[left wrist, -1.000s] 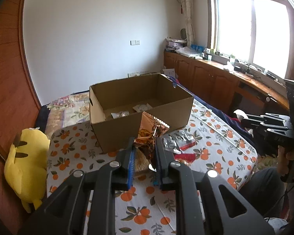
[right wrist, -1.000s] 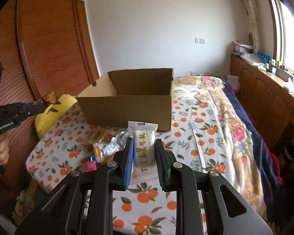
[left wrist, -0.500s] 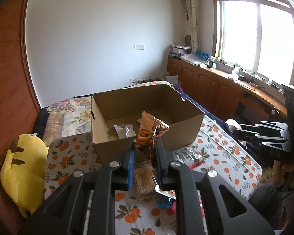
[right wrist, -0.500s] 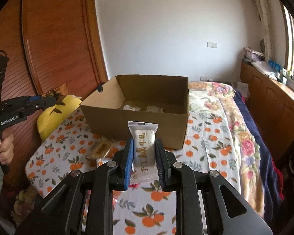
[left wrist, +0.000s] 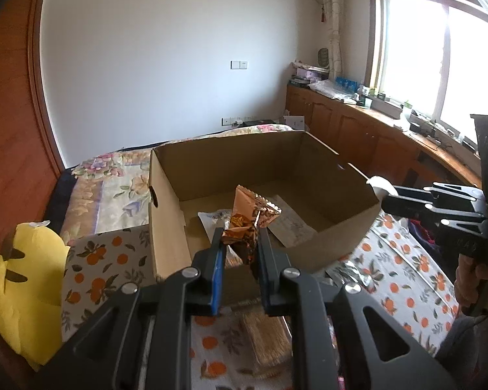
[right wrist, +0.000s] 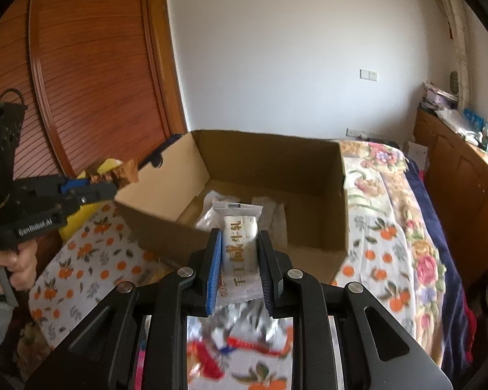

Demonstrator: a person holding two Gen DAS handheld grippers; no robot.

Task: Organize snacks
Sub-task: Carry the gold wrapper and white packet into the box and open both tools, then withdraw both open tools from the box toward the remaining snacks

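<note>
An open cardboard box (left wrist: 166, 195) stands on the bed; it also shows in the right wrist view (right wrist: 309, 159). Two pale snack packets (left wrist: 292, 224) lie on its floor. My left gripper (left wrist: 239, 240) is shut on a crumpled copper foil snack packet (left wrist: 249, 217), held over the box's near edge. My right gripper (right wrist: 239, 243) is shut on a white snack packet with gold lettering (right wrist: 239, 247), held at the box's near wall. The left gripper (right wrist: 110, 182) shows at the left in the right wrist view. The right gripper (left wrist: 387, 198) shows at the right in the left wrist view.
Loose snacks lie on the orange-print cloth (left wrist: 97, 260) before the box: a tan cracker pack (left wrist: 263, 334) and a silver and red packet (right wrist: 244, 331). A yellow plush toy (left wrist: 19, 286) sits left. Wooden cabinets (left wrist: 358, 133) line the window wall.
Both grippers have moved forward and up to the box with their packets. The box now fills more of both views and its floor shows.
</note>
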